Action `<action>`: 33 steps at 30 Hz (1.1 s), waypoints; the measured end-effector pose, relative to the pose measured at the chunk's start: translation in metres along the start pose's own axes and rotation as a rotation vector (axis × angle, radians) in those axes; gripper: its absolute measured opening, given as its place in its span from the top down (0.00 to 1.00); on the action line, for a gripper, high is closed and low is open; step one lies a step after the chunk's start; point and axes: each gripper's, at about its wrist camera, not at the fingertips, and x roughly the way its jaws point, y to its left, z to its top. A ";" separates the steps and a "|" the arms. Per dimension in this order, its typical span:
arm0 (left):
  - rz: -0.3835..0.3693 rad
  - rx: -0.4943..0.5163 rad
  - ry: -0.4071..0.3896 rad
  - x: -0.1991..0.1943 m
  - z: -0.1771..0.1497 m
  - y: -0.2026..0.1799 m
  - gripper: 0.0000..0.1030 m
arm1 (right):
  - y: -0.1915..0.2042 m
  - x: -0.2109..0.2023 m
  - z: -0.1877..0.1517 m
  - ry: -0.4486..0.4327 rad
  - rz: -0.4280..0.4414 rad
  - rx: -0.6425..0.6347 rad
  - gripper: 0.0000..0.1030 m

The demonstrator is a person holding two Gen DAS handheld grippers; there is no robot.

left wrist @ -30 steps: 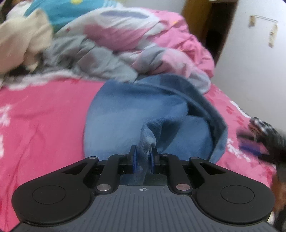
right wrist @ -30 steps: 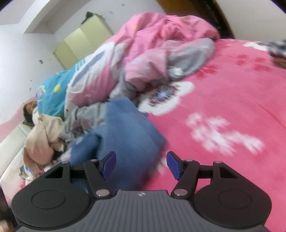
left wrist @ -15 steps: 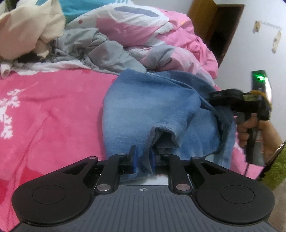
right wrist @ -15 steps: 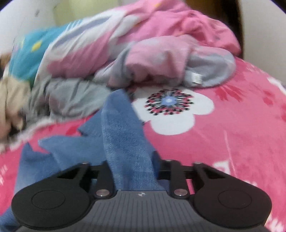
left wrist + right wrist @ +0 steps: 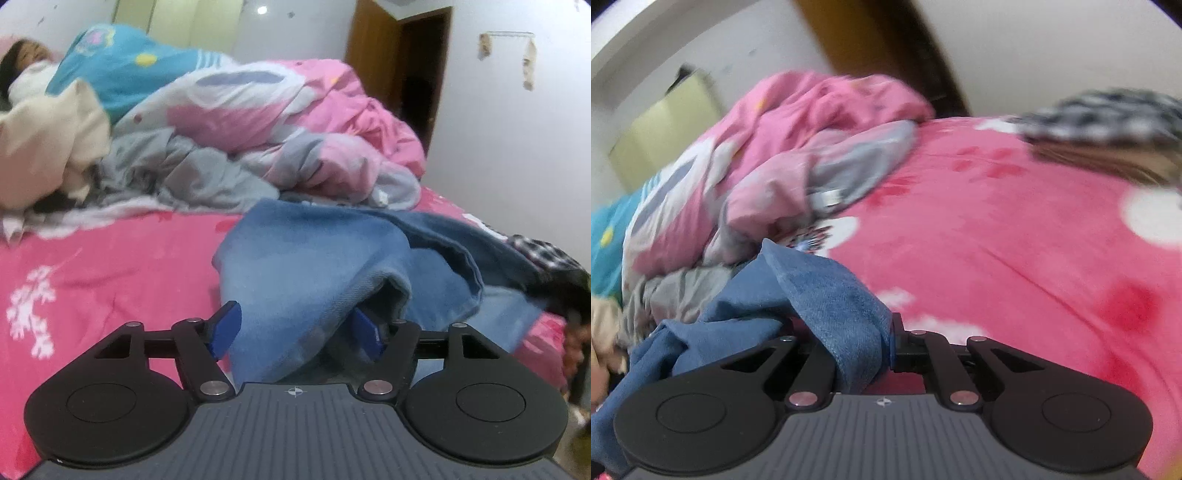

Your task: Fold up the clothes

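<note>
A blue denim-like garment lies crumpled on the pink bedspread. My left gripper is at its near edge and its jaws are opening. A fold of the cloth still lies between the blue pads, which do not press on it. In the right wrist view my right gripper is shut on another fold of the same blue garment. The cloth drapes over its fingers and hides most of them.
A heap of pink quilt, a grey garment and a cream garment fills the back of the bed. A person lies at the far left. A checkered cloth lies to the right, with a doorway beyond.
My left gripper's jaws have parted and let go of the blue fold they pinched. My right gripper, open a second ago, has closed on the blue garment and swung to the right.
</note>
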 end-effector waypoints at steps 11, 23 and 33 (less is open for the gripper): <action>-0.094 0.213 0.034 0.030 0.011 -0.065 0.23 | -0.042 -0.036 -0.024 0.095 -0.026 0.046 0.89; -0.093 0.067 0.132 0.058 0.007 -0.059 0.84 | -0.033 -0.076 -0.012 0.101 0.087 -0.084 0.46; -0.118 -0.004 0.087 0.020 0.000 -0.033 0.60 | -0.094 -0.033 -0.016 0.472 0.398 0.611 0.31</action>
